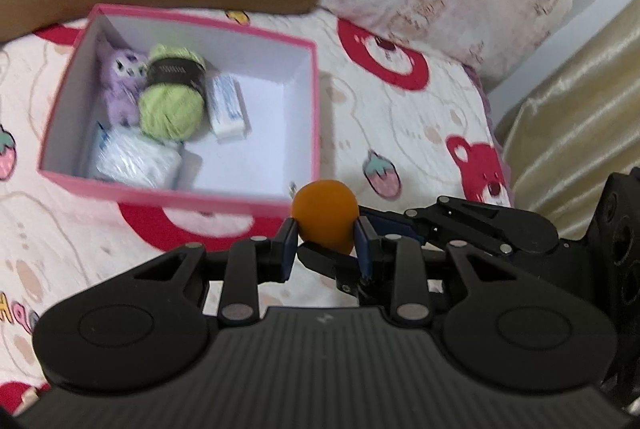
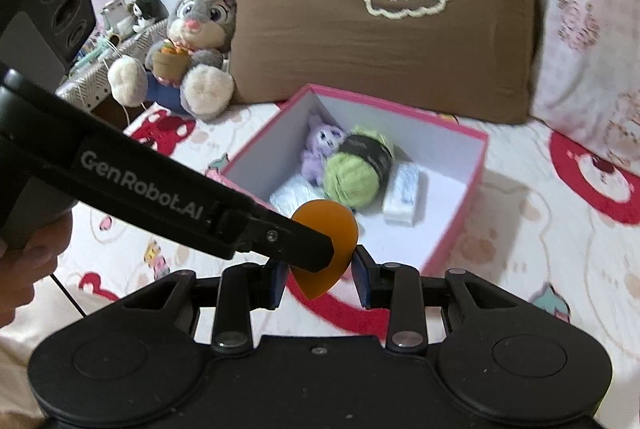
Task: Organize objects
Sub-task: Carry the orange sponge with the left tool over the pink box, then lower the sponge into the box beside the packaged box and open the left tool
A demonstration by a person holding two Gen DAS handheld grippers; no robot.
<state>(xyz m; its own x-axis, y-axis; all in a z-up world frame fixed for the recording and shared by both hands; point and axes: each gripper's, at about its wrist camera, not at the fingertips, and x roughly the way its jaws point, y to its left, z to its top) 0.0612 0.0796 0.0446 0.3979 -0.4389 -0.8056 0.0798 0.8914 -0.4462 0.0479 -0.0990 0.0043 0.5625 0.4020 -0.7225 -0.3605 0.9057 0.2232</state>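
Pink-walled cardboard box (image 1: 316, 109) sat open on the bear-print bed quilt (image 1: 400, 133), already holding a green yarn ball (image 1: 170, 109), a purple plush toy (image 1: 120, 85) and white wrapped packets (image 1: 228, 105). So most of the sorting looked done. The orange teardrop sponge (image 1: 324, 215) was still outside, just short of the box's near rim. Your left tool (image 1: 324, 253) clenched it, while your right tool (image 2: 320, 281) bracketed its tip; I cannot tell whether that one pinched.

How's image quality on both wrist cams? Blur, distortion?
Left wrist: pink box and contents smeared by motion blur; orange sponge and left gripper sharper. Right wrist: milder blur, brown pillow bowed by fisheye, lighting even.
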